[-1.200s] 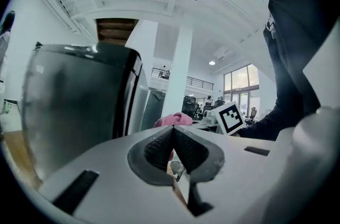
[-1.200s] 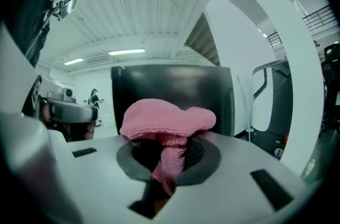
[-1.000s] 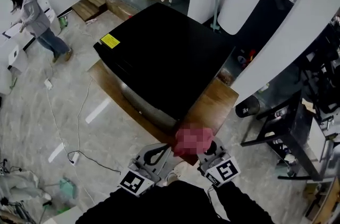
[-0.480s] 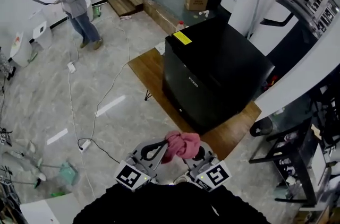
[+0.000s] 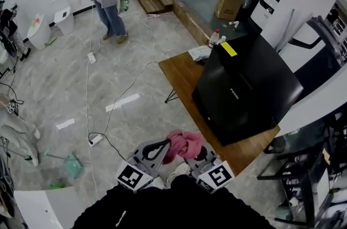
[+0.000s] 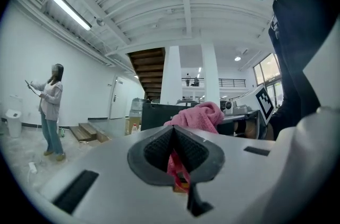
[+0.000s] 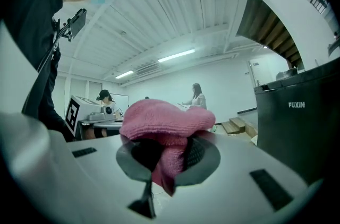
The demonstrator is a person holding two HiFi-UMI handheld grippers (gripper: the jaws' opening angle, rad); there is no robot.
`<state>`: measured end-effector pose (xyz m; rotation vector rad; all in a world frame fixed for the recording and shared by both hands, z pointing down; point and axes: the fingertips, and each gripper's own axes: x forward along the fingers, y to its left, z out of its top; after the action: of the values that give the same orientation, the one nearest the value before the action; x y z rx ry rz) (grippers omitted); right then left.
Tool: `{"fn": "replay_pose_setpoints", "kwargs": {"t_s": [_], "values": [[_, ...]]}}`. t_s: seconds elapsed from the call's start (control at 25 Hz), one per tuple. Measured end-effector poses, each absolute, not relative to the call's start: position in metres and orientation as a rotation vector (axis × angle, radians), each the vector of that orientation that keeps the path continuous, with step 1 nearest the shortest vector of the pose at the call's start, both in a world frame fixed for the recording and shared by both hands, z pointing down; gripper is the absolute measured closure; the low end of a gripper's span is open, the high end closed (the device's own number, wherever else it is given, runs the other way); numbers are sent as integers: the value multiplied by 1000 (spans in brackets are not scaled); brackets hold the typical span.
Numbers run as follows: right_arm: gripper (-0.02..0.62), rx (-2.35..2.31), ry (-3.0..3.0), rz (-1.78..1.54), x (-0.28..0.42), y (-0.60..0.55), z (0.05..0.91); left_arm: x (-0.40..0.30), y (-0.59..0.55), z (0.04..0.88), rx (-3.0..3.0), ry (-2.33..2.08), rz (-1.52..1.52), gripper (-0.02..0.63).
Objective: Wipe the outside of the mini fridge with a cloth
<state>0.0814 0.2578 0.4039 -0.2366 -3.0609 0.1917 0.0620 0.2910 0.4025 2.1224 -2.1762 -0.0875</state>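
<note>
Cloth (image 5: pixel 183 145) clamped in jaws of left gripper (image 5: pixel 164 151) and right gripper (image 5: pixel 199 156); fridge (image 5: pixel 246 89) at 1 o'clock, front toward 8 o'clock.

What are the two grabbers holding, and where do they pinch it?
The cloth: left gripper pinches a thin edge, right gripper a thick bunch.

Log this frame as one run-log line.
left gripper: shut on cloth | right gripper: shut on cloth | cloth: bunched between both, off fridge | fridge: on table, wipe not started
</note>
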Motion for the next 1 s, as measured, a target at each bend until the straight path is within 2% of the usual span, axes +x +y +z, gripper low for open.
{"fn": "replay_pose_setpoints", "kwargs": {"t_s": [0.68, 1.0], "values": [[546, -291, -3095, 125, -114, 150, 391, -133, 199, 376, 1992, -2351, -67, 600], [548, -334, -3111, 140, -182, 115, 392, -209, 171, 377, 1960, -2435, -38, 600]]}}
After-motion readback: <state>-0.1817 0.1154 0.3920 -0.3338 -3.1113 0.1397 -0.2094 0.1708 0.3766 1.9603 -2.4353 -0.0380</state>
